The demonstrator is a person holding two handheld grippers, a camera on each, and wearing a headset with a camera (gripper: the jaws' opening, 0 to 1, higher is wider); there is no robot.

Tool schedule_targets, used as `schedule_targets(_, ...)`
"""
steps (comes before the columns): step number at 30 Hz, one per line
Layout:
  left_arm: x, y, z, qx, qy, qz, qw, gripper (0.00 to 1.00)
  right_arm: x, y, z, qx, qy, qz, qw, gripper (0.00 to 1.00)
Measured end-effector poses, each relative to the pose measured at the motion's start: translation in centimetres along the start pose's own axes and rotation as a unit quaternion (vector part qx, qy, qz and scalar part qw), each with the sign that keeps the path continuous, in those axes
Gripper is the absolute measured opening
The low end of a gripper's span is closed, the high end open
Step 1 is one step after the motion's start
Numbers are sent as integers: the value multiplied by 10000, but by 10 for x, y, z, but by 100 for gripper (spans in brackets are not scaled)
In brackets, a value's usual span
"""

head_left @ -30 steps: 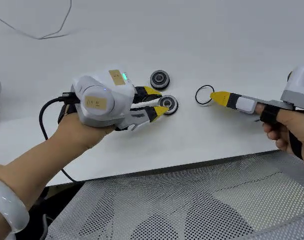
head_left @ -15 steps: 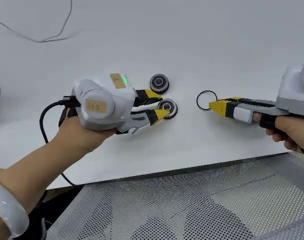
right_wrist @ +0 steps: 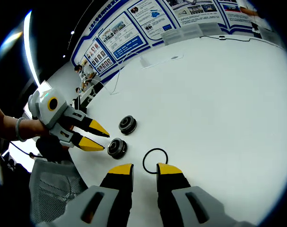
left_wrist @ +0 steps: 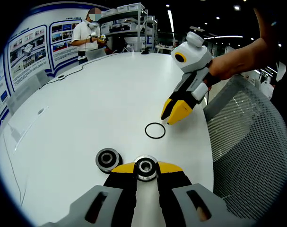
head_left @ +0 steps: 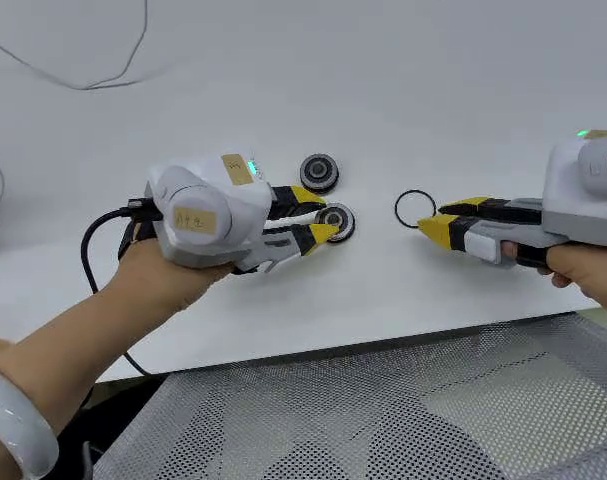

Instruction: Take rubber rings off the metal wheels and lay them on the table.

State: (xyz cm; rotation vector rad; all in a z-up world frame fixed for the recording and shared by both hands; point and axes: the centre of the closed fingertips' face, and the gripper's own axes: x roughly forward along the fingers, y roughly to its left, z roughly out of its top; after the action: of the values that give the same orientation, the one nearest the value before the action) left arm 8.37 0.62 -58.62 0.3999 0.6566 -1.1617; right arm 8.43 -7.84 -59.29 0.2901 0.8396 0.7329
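Your left gripper, centre of the head view, is clamped on the near wheel, which lies flat, axle up. Second wheel lies flat just above it. A loose rubber ring lies flat on the table, right of centre. Your right gripper points left at it from just beside, jaws parted, empty

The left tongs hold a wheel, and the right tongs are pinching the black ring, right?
Not quite. The right tongs are open and pinch nothing: the rubber ring lies flat on the table just beyond their tips, as the right gripper view shows. The left tongs do hold a metal wheel.
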Motion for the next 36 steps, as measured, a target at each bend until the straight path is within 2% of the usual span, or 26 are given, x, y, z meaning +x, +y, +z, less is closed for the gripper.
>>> schedule_targets(5, 2, 0, -3, 41, 57, 1, 10000, 15, 10, 15, 11, 162, -199, 254, 9993, 18)
schedule_targets(11, 6, 1, -6, 71, 128, 30, 9999, 14, 24, 29, 9, 13, -123, 416, 9991, 16)
schedule_targets(15, 7, 2, -7, 93, 152, 30, 9998, 13, 31, 36, 6, 40, -72, 514, 9986, 16)
schedule_targets(20, 8, 2, -9, 100, 189, 10, 9998, 12, 36, 40, 1, 83, -17, 574, 9983, 17)
schedule_targets(36, 12, 1, -8, 144, 200, -41, 9997, 13, 37, 40, 0, 154, -17, 585, 9982, 17)
